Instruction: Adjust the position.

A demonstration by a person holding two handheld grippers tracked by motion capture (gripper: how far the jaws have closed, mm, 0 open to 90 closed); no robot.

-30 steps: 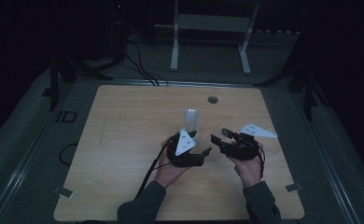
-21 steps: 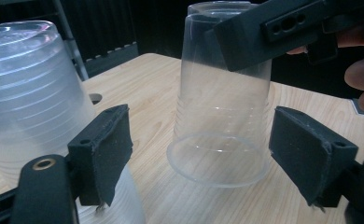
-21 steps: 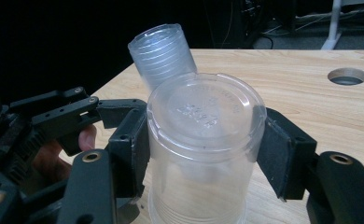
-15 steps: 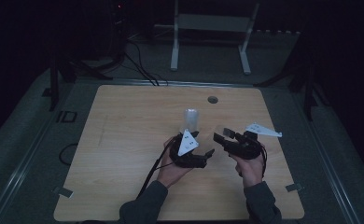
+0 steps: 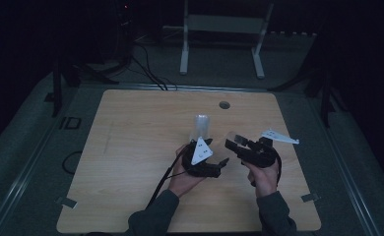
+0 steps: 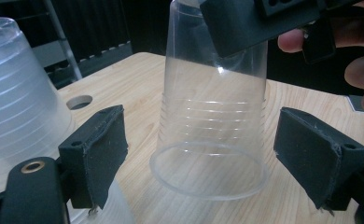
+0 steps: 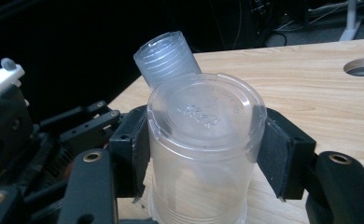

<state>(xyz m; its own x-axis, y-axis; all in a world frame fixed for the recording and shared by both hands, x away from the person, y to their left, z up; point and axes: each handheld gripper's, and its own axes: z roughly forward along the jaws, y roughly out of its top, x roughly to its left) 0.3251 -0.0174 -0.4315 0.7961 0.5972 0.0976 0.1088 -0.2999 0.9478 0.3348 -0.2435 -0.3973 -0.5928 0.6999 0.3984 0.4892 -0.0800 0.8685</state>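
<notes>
My right gripper (image 5: 235, 143) is shut on an upside-down clear plastic cup (image 7: 203, 140), its pads pressing the cup's two sides near the closed base. In the left gripper view that cup (image 6: 213, 116) stands mouth down at the wooden table (image 5: 131, 147), between the wide-apart pads of my open left gripper (image 6: 208, 154); whether its rim touches the wood I cannot tell. The right gripper (image 6: 255, 23) grips its top. In the high view the left gripper (image 5: 218, 156) sits just left of the right one. A stack of clear cups (image 5: 201, 125) stands upside down behind them.
A round hole (image 5: 224, 104) pierces the table near its far edge. A white metal stand (image 5: 219, 24) and cables (image 5: 148, 73) lie on the floor beyond. The cup stack (image 6: 17, 93) is close on the left gripper's left.
The left gripper has edged slightly right, toward the right gripper and its cup. The right gripper has hardly moved.
</notes>
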